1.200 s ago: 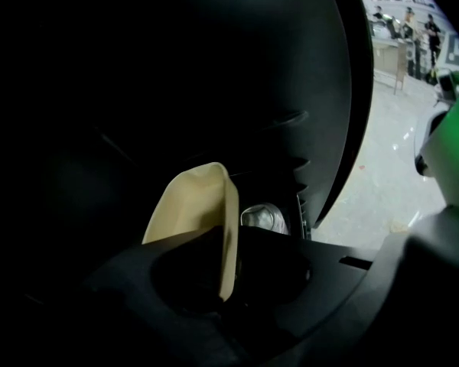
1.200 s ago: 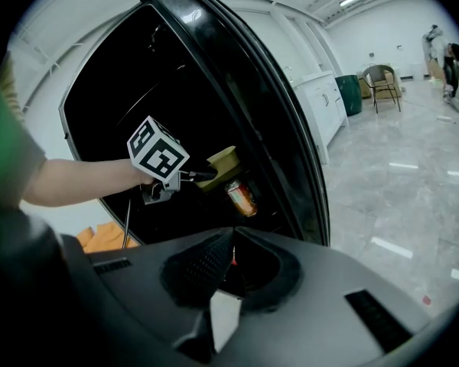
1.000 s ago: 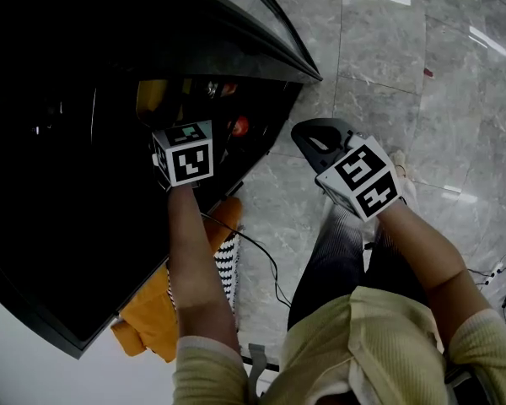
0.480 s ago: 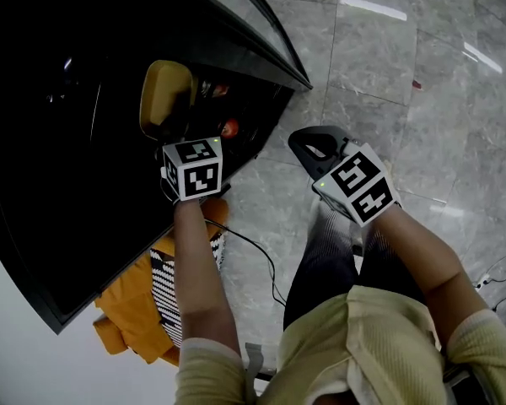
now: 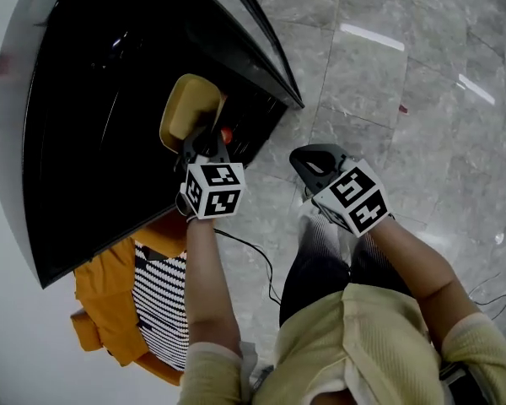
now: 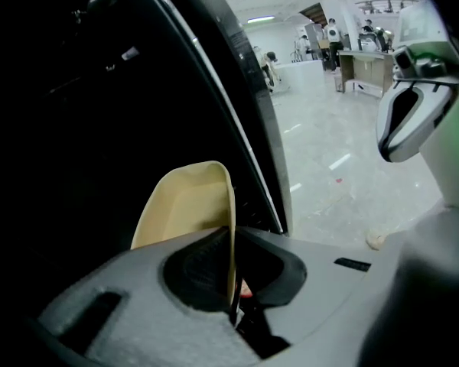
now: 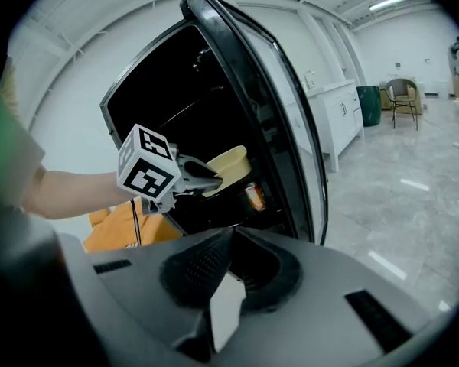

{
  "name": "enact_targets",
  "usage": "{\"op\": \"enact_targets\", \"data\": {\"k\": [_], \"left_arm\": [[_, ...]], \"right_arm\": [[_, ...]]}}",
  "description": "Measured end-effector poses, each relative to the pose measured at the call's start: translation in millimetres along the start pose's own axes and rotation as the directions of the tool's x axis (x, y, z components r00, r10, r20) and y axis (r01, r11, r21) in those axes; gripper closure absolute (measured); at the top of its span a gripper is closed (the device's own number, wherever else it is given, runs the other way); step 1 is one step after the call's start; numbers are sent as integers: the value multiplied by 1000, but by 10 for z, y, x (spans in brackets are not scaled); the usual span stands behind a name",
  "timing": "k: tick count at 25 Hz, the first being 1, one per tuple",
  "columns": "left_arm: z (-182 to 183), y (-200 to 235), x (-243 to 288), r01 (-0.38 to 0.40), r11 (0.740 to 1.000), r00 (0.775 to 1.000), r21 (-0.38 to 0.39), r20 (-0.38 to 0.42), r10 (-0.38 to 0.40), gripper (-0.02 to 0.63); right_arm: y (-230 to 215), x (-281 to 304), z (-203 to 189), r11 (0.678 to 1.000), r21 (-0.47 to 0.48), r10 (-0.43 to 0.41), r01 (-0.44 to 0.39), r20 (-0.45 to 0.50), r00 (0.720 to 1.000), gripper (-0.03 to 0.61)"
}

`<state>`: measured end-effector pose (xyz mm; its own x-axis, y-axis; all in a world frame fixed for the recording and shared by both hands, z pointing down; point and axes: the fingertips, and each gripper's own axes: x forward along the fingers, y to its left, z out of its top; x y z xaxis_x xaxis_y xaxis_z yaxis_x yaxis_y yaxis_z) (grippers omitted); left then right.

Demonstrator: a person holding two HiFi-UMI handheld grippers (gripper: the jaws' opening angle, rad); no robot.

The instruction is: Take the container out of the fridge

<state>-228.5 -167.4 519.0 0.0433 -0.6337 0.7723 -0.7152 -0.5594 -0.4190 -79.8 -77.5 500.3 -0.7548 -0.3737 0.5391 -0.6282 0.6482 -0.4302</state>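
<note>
A cream-yellow container (image 5: pixel 188 112) hangs at the mouth of the dark open fridge (image 5: pixel 93 159), tilted on edge. My left gripper (image 5: pixel 207 137) is shut on its rim; the jaws have just been closing with that rim between them. In the left gripper view the thin container (image 6: pixel 185 212) wall runs straight down between the pads of the left gripper (image 6: pixel 231 239). The right gripper view shows the container (image 7: pixel 228 163) clear of the shelf, carried by the left gripper (image 7: pixel 210 176). My right gripper (image 5: pixel 314 154) hovers over the floor, to the right of the fridge. The right gripper (image 7: pixel 231 235) is shut and holds nothing.
The fridge door (image 7: pixel 268 90) stands open between the two grippers. A small red item (image 5: pixel 226 135) and a can (image 7: pixel 254 196) sit low inside the fridge. An orange and striped cloth (image 5: pixel 152 294) and a black cable (image 5: pixel 253 251) lie by my left arm. Grey marble floor (image 5: pixel 405 83) spreads to the right.
My left gripper has drawn back out of the fridge opening with the container, which now shows fully in front of the dark interior. The right gripper has shifted slightly left and down in the head view.
</note>
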Motion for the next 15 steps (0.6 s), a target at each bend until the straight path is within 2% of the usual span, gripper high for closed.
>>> {"op": "enact_targets", "data": {"k": [4,15], "left_arm": [[80,-175,-236,6,1000,1000,-30,27,-5,581],[375,-519,-803,31,999,997,-38,68,-28,581]], "right_arm": [[8,-209,31,1000,14,-3,3,9,1000,549],[104,-650,257,1000,-20,14,-14,31,999,549]]}}
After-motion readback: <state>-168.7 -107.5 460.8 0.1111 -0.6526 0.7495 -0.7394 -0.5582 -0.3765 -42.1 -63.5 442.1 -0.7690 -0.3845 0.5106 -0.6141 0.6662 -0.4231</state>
